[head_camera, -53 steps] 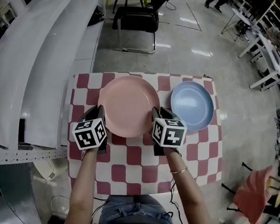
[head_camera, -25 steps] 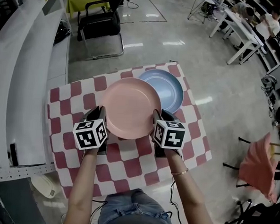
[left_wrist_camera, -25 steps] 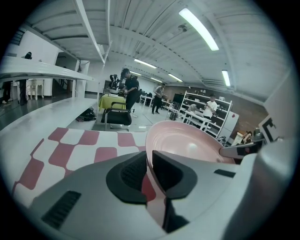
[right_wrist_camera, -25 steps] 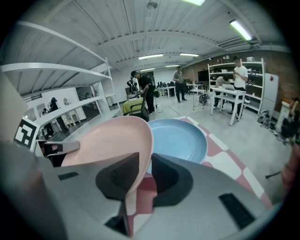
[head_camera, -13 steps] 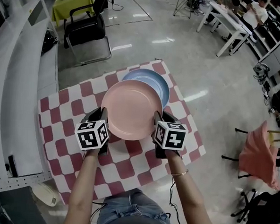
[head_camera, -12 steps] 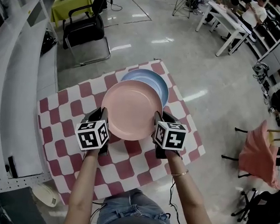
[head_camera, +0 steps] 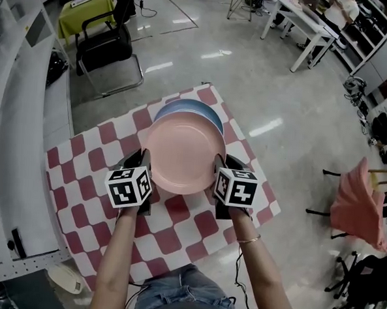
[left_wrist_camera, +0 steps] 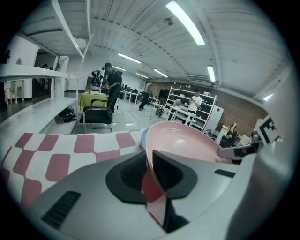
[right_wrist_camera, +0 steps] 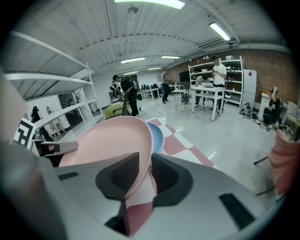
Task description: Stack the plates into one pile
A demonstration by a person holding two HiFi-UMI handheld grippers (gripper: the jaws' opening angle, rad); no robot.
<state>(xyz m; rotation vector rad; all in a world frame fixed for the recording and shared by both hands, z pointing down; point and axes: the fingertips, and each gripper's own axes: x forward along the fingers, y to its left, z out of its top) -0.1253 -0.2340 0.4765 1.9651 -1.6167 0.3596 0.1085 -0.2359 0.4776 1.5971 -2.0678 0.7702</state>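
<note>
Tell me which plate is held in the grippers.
The pink plate: the left gripper and right gripper clamp its rim. The blue plate lies ungripped on the table.

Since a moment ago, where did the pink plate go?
The pink plate, clamped at its rim by the left tool and right tool, moved right over the blue plate, hiding most of it. Both grips held; the blue plate stayed on the checked cloth.

Bright, even light from ceiling strip lamps [left_wrist_camera: 185, 22], glare on the glossy floor [head_camera: 216, 54], fisheye distortion at edges.
</note>
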